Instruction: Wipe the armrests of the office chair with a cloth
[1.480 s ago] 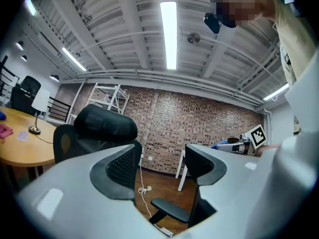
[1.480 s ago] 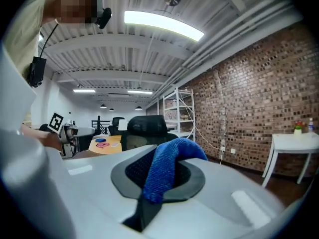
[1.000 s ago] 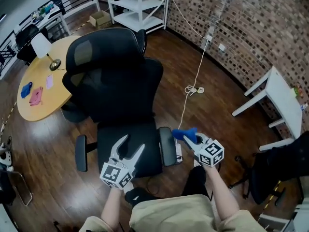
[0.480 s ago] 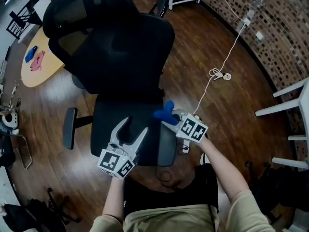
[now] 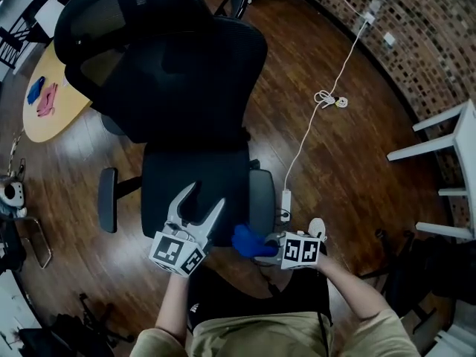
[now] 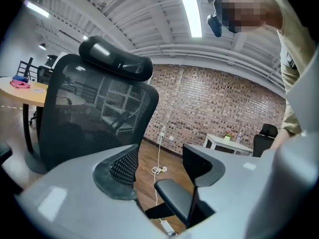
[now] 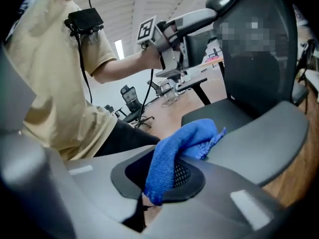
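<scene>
The black office chair (image 5: 186,80) stands in front of me, its seat (image 5: 195,178) between a left armrest (image 5: 108,198) and a right armrest (image 5: 262,198). My left gripper (image 5: 197,205) hovers over the seat's front, open and holding nothing. In the left gripper view the left gripper (image 6: 159,171) frames the right armrest (image 6: 173,195), with the mesh backrest (image 6: 94,113) to the left. My right gripper (image 5: 258,245) is shut on a blue cloth (image 5: 248,239), just in front of the right armrest's near end. The right gripper view has the cloth (image 7: 180,148) bunched in the right gripper (image 7: 199,146).
A round wooden table (image 5: 43,110) with pink and blue items stands at far left. A white power strip (image 5: 285,201) and its cable (image 5: 331,99) lie on the wood floor right of the chair. White furniture (image 5: 450,136) and a brick wall (image 5: 416,28) are at right.
My right gripper has swung the cloth from above the right armrest down toward the chair's front, close to the person's lap. The left gripper has sunk slightly over the seat.
</scene>
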{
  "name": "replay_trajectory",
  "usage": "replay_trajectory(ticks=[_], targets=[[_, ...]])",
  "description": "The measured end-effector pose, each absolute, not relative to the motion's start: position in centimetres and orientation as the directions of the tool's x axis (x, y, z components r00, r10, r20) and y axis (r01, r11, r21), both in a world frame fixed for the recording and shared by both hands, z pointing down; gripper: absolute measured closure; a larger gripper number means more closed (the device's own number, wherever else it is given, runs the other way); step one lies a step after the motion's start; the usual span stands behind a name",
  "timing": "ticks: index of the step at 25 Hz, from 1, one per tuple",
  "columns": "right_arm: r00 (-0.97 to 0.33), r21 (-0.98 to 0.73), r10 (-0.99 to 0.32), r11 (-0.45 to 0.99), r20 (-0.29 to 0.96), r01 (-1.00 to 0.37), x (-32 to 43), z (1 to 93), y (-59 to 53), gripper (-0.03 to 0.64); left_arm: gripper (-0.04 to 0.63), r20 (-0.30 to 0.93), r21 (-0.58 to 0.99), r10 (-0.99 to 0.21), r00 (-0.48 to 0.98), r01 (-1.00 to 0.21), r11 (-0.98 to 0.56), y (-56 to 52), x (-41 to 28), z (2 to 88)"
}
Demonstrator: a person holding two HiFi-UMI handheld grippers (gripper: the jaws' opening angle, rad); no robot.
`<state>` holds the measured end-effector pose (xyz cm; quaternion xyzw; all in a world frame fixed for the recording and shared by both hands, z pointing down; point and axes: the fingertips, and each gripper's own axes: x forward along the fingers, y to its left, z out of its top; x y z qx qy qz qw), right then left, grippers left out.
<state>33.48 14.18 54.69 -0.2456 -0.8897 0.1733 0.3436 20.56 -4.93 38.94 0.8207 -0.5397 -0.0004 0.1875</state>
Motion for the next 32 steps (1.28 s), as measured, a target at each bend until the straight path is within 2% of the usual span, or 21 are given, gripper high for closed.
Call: replay_trajectory(ticks=[3,7,10,12,16,21,28,30,32], targets=[[-0.689,-0.486,0.517,0.832,0.508,0.266,34.0,53.5,12.7,0.6,0.335,0.223,0.327,-0.887,0.404,-0.888,-0.322,-4.4,20.3,39.0],[-0.861,-0.396,0.193,0.918,0.47,-0.01,33.0,49.9,0.4,0.6,0.337,0.231,0.337,-0.896,0.379,-0.895,-0.292,-3.9,19.4,38.4],[-0.855,-0.229,-0.021,0.96,0.519,-0.163,32.1,49.9,-8.2,0.6,0.341,0.216,0.348,-0.907,0.362,-0.896,-0.275,-3.7,18.4,37.8],[-0.814,-0.113,-0.087,0.976,0.574,-0.184,31.0,51.2,-12.1,0.6,0.346,0.199,0.365,-0.914,0.354,-0.892,-0.266,-4.3,18.0,37.5],[-0.737,-0.096,0.03,0.994,0.675,-0.047,30.3,55.0,-10.7,0.6,0.348,0.183,0.38,-0.912,0.368,-0.882,-0.279,-4.5,19.0,37.3],[-0.748,-0.194,0.192,0.977,0.636,0.085,32.6,55.0,-1.1,0.6,0.35,0.186,0.375,-0.902,0.389,-0.877,-0.301,-4.3,19.8,37.2],[-0.709,-0.405,0.397,0.898,0.583,0.17,36.5,55.6,14.3,0.6,0.35,0.181,0.392,-0.901,0.395,-0.869,-0.302,-4.0,20.6,37.1],[-0.774,-0.425,0.354,0.897,0.525,0.122,36.4,53.8,13.2,0.6,0.35,0.18,0.39,-0.901,0.394,-0.87,-0.302,-3.8,20.6,36.8],[-0.874,-0.384,0.186,0.923,0.449,-0.002,35.9,50.5,7.2,0.6,0.35,0.173,0.383,-0.903,0.393,-0.872,-0.306,-3.6,20.3,36.3]])
